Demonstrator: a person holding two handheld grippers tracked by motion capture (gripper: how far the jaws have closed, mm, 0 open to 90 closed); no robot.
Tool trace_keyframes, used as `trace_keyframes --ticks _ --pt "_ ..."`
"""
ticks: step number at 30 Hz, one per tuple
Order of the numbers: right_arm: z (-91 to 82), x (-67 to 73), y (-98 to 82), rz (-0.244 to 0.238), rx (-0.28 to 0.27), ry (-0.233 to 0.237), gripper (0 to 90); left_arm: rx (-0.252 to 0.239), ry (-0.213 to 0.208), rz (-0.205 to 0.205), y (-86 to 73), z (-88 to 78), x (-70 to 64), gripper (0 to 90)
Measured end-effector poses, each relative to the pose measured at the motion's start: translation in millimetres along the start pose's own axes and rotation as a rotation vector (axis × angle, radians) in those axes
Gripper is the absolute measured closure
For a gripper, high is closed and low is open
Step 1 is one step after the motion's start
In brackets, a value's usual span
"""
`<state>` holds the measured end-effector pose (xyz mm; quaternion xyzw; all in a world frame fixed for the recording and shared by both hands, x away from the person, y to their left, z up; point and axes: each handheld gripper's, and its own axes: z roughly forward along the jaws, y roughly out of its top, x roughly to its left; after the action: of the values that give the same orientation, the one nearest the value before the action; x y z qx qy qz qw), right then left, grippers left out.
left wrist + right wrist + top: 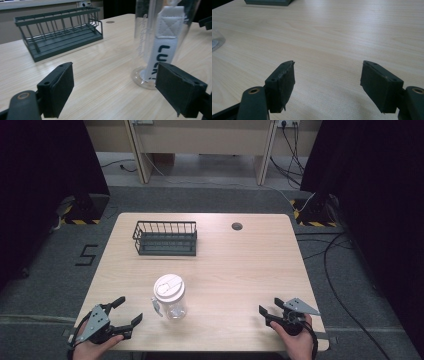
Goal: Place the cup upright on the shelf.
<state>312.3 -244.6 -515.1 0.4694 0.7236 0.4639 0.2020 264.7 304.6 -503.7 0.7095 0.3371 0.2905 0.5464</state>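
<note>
A clear plastic tumbler (170, 299) with a white lid stands upright near the table's front middle; a white strap printed with dark letters hangs down its side (162, 47). My left gripper (128, 311) rests at the front left corner, open, a short way left of the tumbler with nothing between its jaws. In the left gripper view (115, 92) the tumbler's base sits just beyond the right jaw. My right gripper (270, 306) lies at the front right, open and empty over bare wood (328, 82). A dark wire basket (165, 238) sits empty at the back left.
The light wood table (240, 270) has a round cable grommet (237, 226) near its back edge. Cables run across the grey floor on the right, and dark curtains hang on both sides. The tumbler's base edge (215, 41) shows at the far left of the right gripper view.
</note>
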Motion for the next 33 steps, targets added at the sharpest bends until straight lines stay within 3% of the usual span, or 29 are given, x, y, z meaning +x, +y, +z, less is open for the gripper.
trace_keyframes --ticks 8,15,21,27,33 --pt "-0.5 -0.3 -0.2 0.001 -0.005 0.000 28.1 0.002 -0.043 0.009 3.0 5.8 -9.9 14.7" --pt "-0.5 -0.8 -0.2 0.005 -0.005 -0.001 28.1 -0.003 -0.067 -0.015 5.0 11.9 -15.5 14.7" --pt "-0.3 -0.3 -0.2 0.001 -0.004 0.000 28.1 0.008 -0.106 0.017 8.0 20.1 -24.4 14.6" --pt "-0.1 -0.3 -0.1 0.002 -0.002 -0.001 28.1 0.021 -0.150 0.024 10.1 31.2 -32.3 14.7" --pt "-0.2 -0.7 -0.1 0.006 -0.002 -0.004 28.1 0.028 -0.153 0.028 11.3 37.0 -33.8 14.6"
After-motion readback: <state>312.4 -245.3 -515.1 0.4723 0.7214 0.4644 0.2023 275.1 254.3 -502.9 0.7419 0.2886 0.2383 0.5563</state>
